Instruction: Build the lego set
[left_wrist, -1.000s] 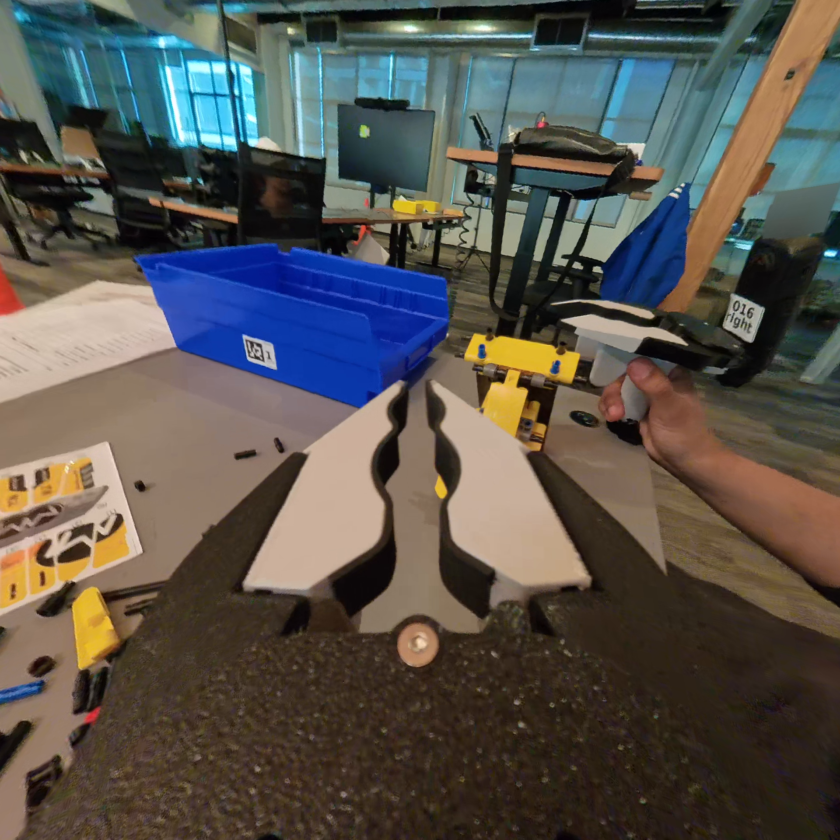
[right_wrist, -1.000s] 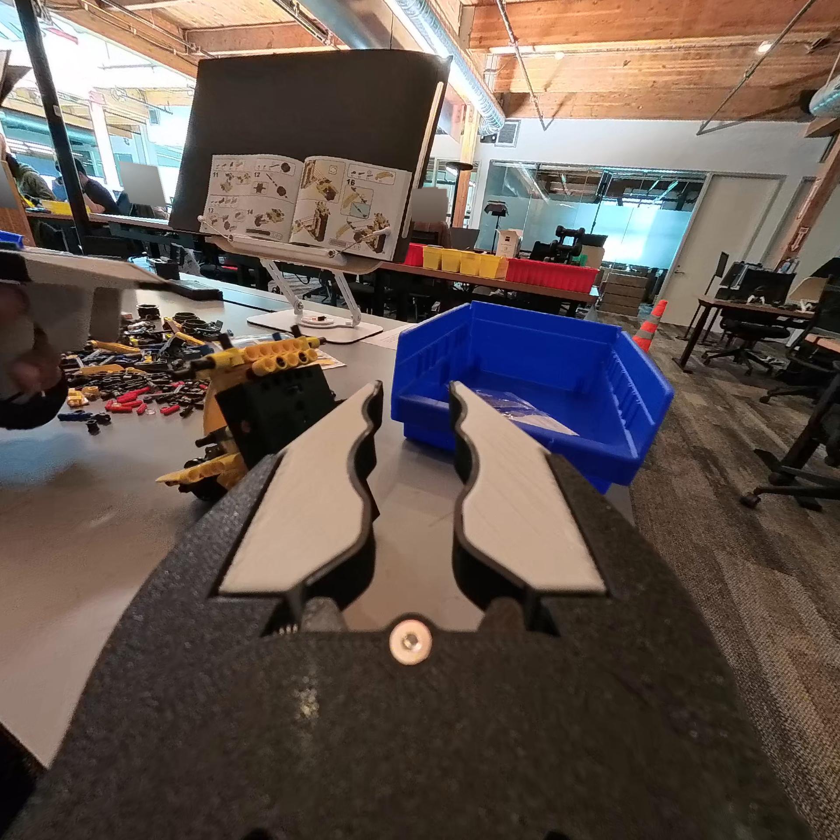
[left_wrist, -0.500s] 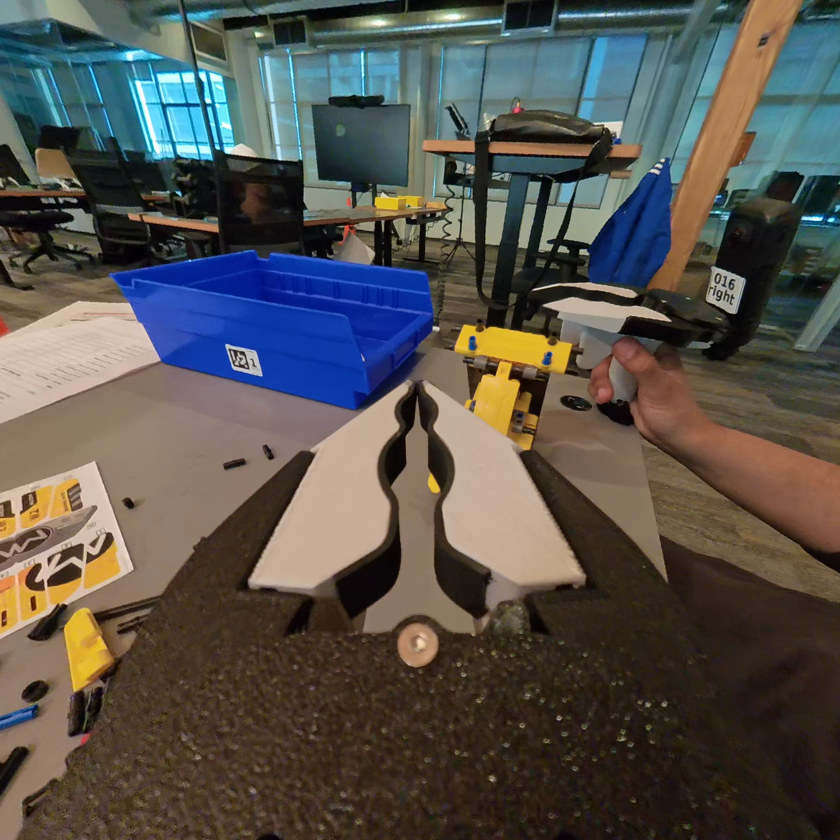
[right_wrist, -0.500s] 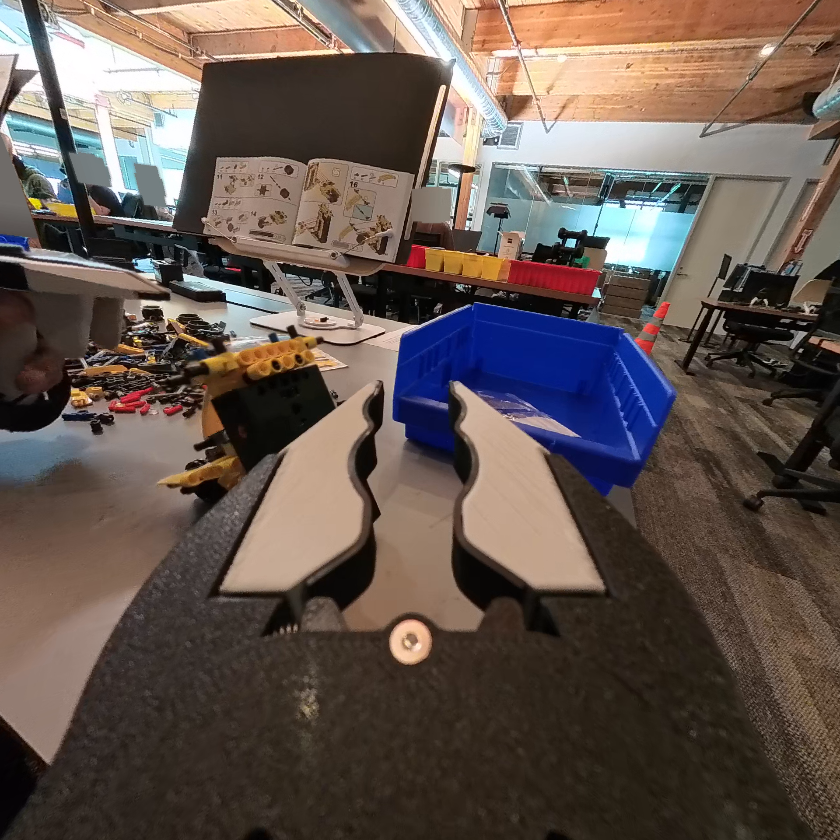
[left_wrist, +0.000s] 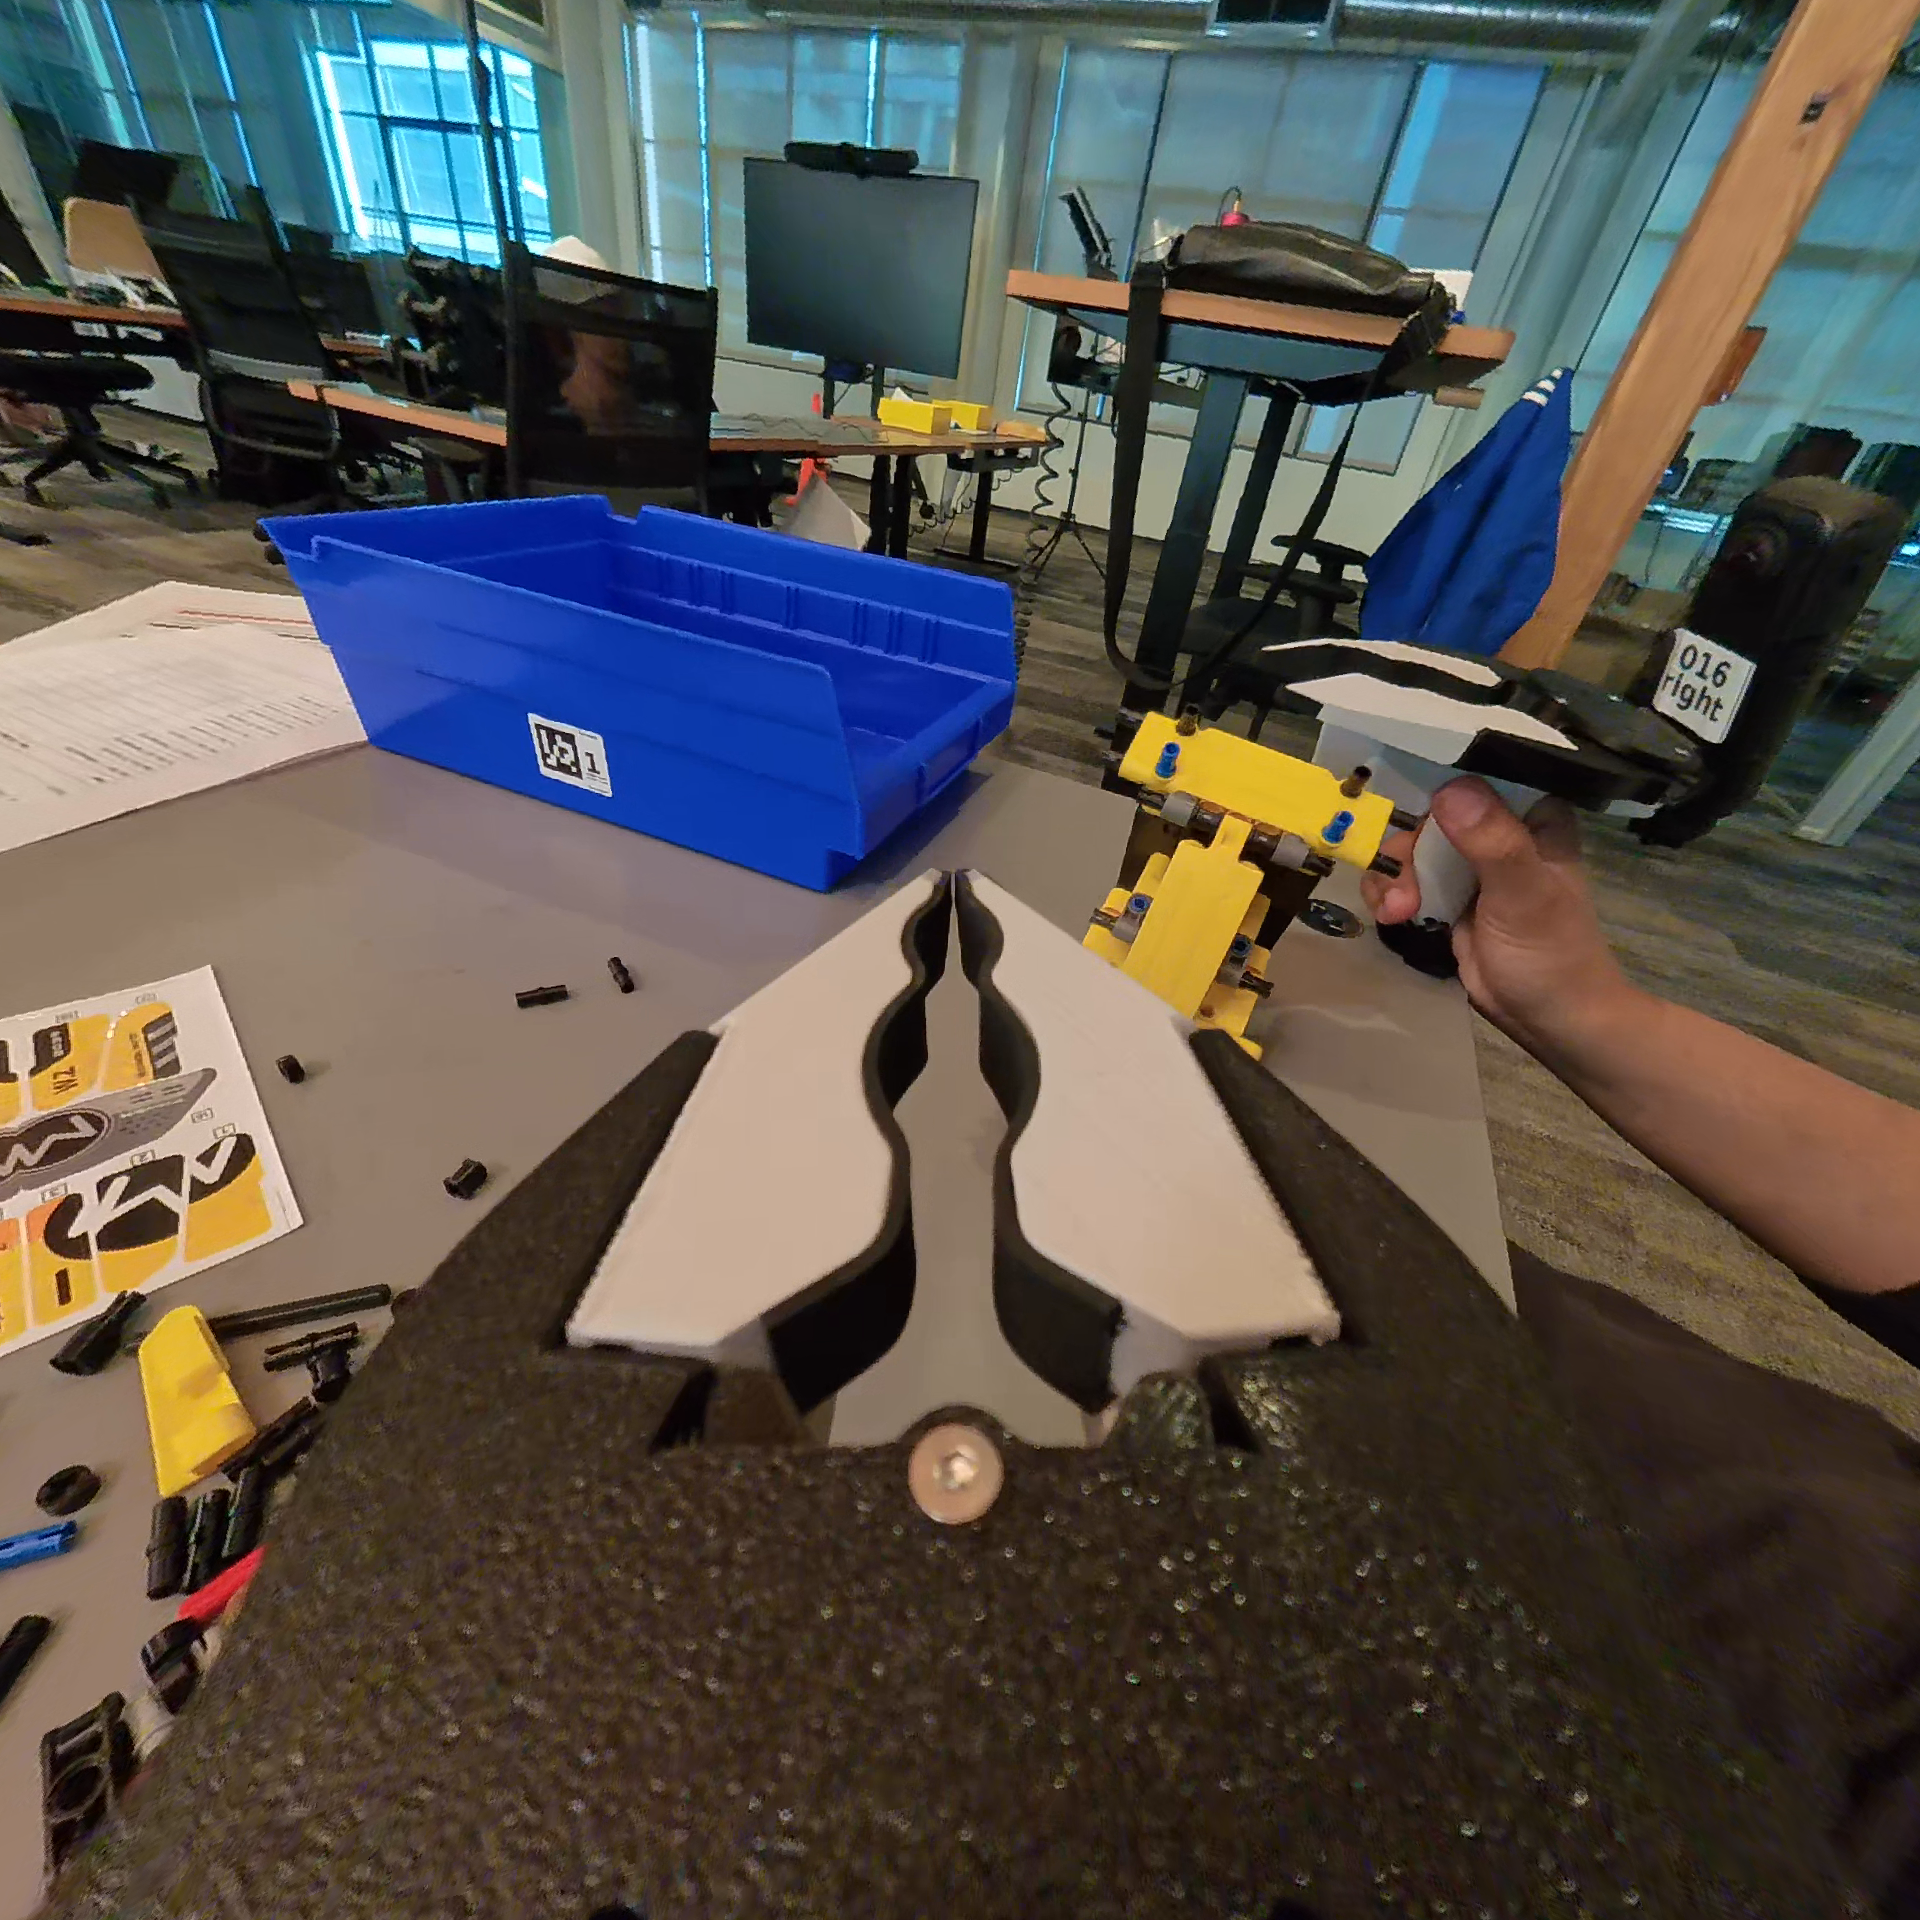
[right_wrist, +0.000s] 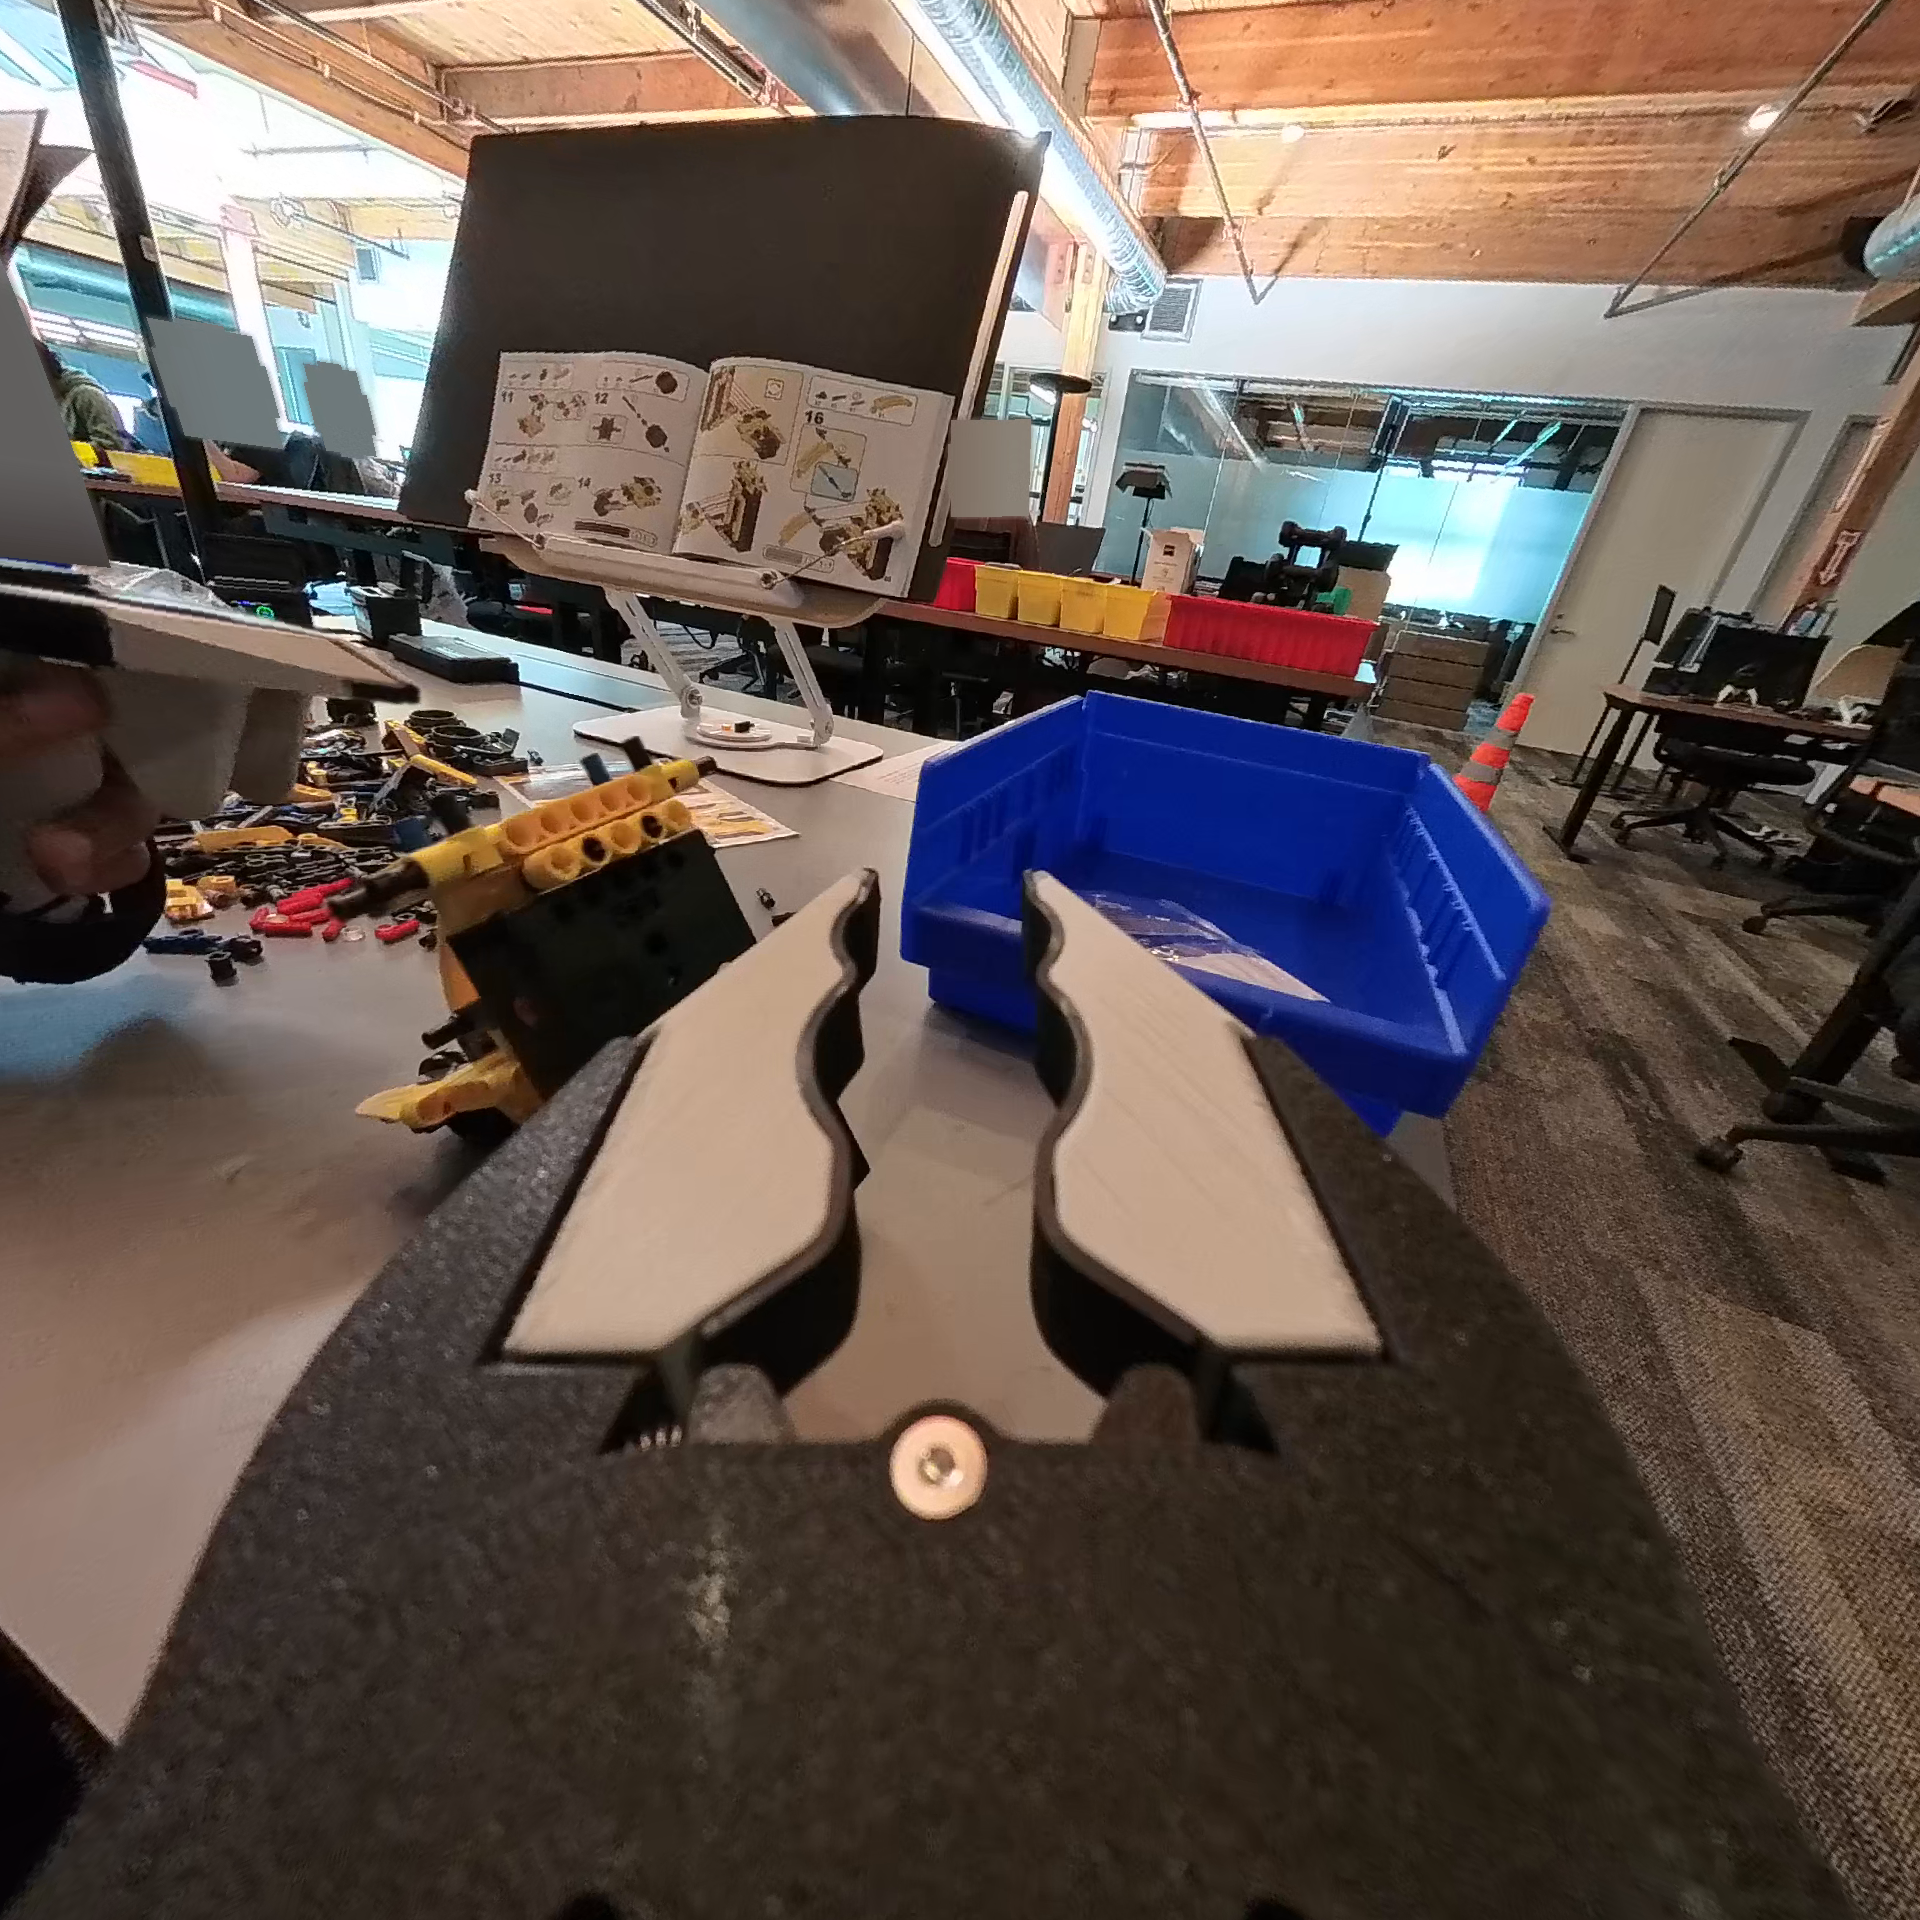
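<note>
A yellow and black brick model (left_wrist: 1236, 873) stands on the grey table (left_wrist: 436, 935), right of a blue bin (left_wrist: 665, 675). My left gripper (left_wrist: 952, 881) is shut and empty, its tips just left of the model and short of the bin. In the right wrist view the model (right_wrist: 582, 925) stands left of my right gripper (right_wrist: 948, 883), which is open and empty and points at the blue bin (right_wrist: 1226, 904). The right gripper also shows in the left wrist view (left_wrist: 1382, 675), held by a hand behind the model.
Loose black, yellow, red and blue parts (left_wrist: 197, 1392) and a sticker sheet (left_wrist: 114, 1143) lie at the left. An open instruction booklet on a stand (right_wrist: 717, 478) is at the back. A printed sheet (left_wrist: 145, 696) lies left of the bin. The table's edge (left_wrist: 1486, 1143) runs at the right. The left gripper's tips are roughly 20 cm from the right gripper's.
My left gripper's fingers have closed from a narrow gap to touching. It has shifted so the model now stands to the right of its tips. The right gripper has barely moved.
</note>
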